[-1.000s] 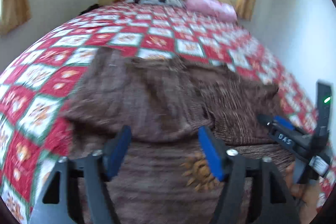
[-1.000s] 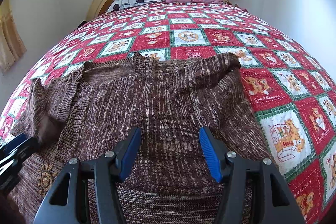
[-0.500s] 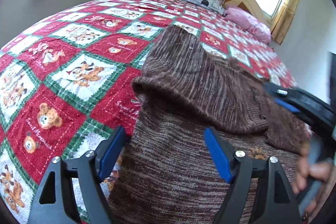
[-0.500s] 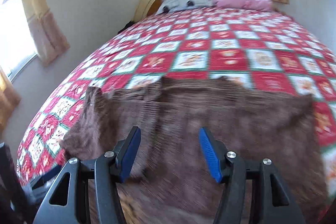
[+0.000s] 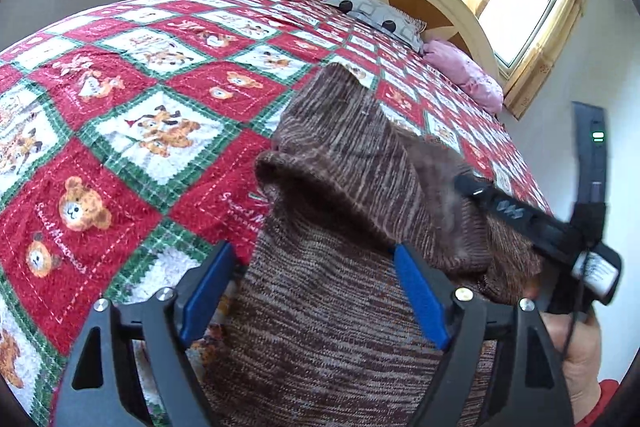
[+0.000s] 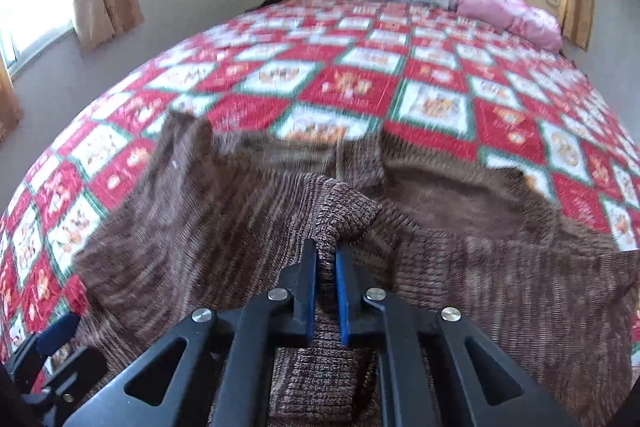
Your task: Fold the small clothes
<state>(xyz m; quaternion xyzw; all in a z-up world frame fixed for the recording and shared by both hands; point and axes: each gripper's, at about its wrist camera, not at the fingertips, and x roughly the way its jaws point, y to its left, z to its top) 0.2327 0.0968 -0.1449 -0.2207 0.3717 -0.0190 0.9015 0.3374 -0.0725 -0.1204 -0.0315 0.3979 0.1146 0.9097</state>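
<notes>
Lying across a red, white and green patchwork quilt (image 5: pixel 132 131) on a bed is a brown knitted sweater (image 5: pixel 332 327), partly folded over itself. Right gripper (image 6: pixel 326 259): its blue pads are pinched together on a raised fold of the knit near the sweater's middle. Left gripper (image 5: pixel 312 291): jaws spread wide and opening, straddling the sweater's left edge without pressing it. A person's hand (image 5: pixel 576 347) grips the right tool's handle.
</notes>
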